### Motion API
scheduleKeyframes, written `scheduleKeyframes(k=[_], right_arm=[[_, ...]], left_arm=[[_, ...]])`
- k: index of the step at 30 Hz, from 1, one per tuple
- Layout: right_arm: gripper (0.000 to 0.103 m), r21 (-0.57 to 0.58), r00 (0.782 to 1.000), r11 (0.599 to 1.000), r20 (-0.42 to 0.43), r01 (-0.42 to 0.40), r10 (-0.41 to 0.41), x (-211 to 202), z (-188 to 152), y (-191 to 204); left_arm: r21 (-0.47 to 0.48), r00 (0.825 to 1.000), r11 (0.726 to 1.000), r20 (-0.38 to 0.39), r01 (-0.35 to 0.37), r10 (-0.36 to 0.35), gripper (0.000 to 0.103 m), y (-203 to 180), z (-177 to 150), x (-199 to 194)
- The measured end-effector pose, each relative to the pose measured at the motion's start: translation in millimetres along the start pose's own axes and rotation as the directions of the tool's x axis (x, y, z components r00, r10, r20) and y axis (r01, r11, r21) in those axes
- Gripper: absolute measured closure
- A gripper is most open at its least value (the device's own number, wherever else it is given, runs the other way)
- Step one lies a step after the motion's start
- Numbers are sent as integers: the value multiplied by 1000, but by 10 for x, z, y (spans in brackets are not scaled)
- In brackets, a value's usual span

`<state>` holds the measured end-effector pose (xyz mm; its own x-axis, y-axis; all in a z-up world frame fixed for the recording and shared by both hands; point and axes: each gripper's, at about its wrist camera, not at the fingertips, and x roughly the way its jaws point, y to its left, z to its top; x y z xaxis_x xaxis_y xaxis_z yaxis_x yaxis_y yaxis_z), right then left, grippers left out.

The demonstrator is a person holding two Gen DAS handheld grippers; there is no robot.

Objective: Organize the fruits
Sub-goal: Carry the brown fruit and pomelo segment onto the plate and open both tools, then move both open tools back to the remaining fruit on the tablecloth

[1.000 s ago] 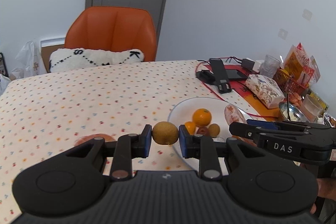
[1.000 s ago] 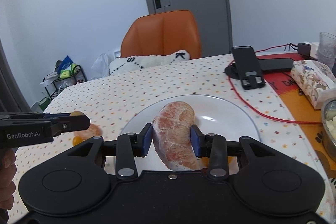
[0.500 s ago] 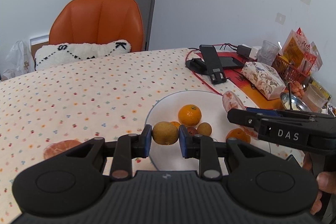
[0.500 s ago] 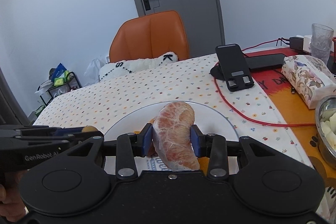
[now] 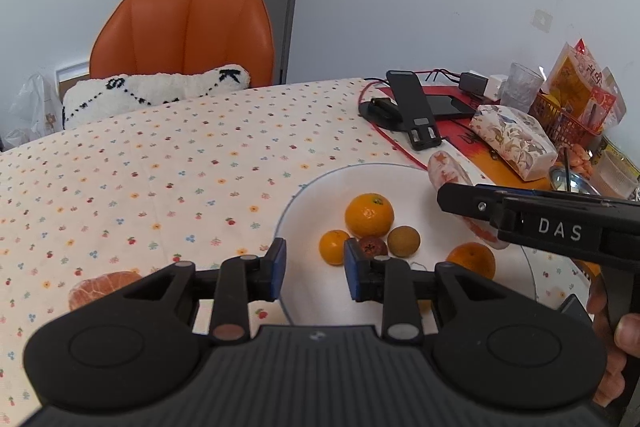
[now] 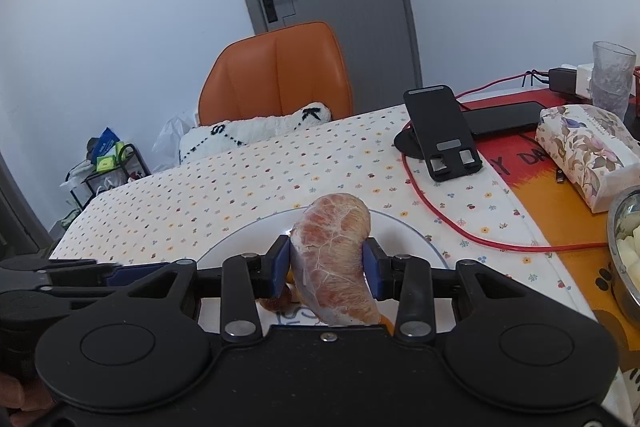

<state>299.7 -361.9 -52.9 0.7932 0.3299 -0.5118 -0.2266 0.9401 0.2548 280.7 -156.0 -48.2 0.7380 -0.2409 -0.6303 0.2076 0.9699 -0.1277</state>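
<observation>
Placing is the step: left hand-held gripper (image 5: 313, 269) released, right hand-held gripper (image 6: 326, 269) grasping the peeled pink grapefruit segment (image 6: 334, 259), to be lowered onto the round white plate (image 5: 304, 291) toward 3 o'clock.

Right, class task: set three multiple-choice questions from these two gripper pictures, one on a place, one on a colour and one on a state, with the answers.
1. Where does the dark red fruit lie?
A on the tablecloth
B on the white plate among the oranges
C on the cushion

2. What colour is the chair?
A green
B grey
C orange

3. How is the left gripper?
A open and empty
B shut on an orange
C shut on the dark red fruit

Answers:
1 B: it sits inside the plate's rim, next to a small orange.
2 C: the backrest is plainly orange.
3 A: its blue pads stand apart with nothing between them.
</observation>
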Motion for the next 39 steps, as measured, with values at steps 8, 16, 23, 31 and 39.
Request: scheduleKeyframes(k=[8,16,23,31,39], right_arm=[[58,2,1000,1000,26,9,-9,-73,15,42],[57,4,1000,1000,31,1,-1,-200,3,107],[42,-14,999,1000,31,-28,29,-263,-27,258],[16,-29,996,996,37,-79,80,-298,-86,444],[0,-42,991,991,37,-124,126,-283,-145,618]], left_arm=[[-38,999,999,7,-39,40,62,206,6,-139],[-63,995,994,39,-91,94,32,415,-39,-341],[-97,990,987,51,-128,134,24,610,-113,-510],[-112,988,983,47,-143,149,20,774,-236,-660],[-142,985,977,40,-162,169,20,932,-397,-761]])
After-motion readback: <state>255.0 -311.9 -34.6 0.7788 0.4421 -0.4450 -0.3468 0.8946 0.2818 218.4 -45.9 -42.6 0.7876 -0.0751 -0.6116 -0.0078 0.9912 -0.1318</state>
